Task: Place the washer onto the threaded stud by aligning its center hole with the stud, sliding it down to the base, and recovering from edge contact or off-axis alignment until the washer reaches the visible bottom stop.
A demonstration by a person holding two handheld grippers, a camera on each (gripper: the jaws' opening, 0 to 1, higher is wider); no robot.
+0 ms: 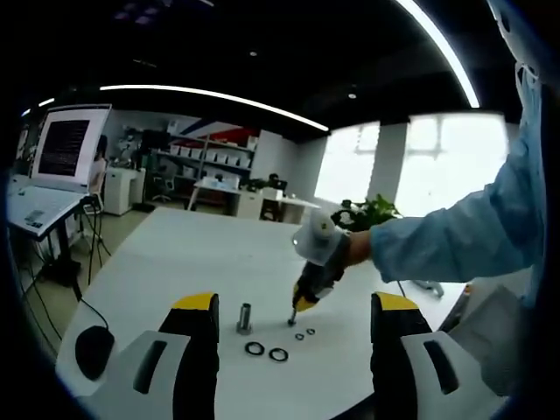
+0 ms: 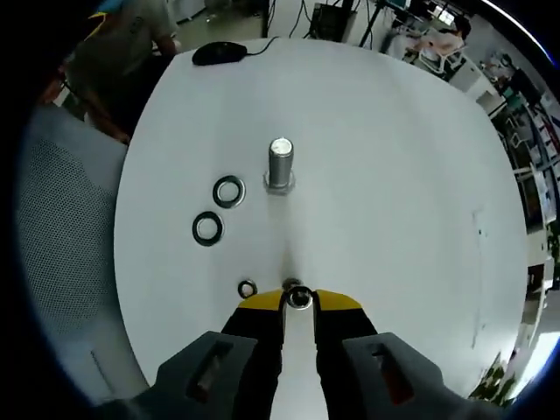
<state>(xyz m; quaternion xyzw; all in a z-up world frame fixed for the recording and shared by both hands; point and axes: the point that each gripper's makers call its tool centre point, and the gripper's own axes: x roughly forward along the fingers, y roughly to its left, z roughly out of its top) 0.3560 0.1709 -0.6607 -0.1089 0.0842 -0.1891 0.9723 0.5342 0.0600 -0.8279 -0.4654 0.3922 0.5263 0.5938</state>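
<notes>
The right gripper [image 2: 298,298] was pinched shut on a small dark metal washer [image 2: 299,298], low over the round white table [image 2: 394,175]. The upright silver threaded stud [image 2: 280,164] stood well apart. The left gripper [image 1: 293,325] hung with jaws wide apart.

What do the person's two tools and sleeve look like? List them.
Left tool: two black jaws with yellow tips and grey-white slotted housings. Right tool: the same black jaws, yellow tips and grey housings. The person's arm wears a light blue sleeve.

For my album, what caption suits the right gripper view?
Yellow-tipped claw pinching a small metal washer near the upright threaded steel stud.
</notes>
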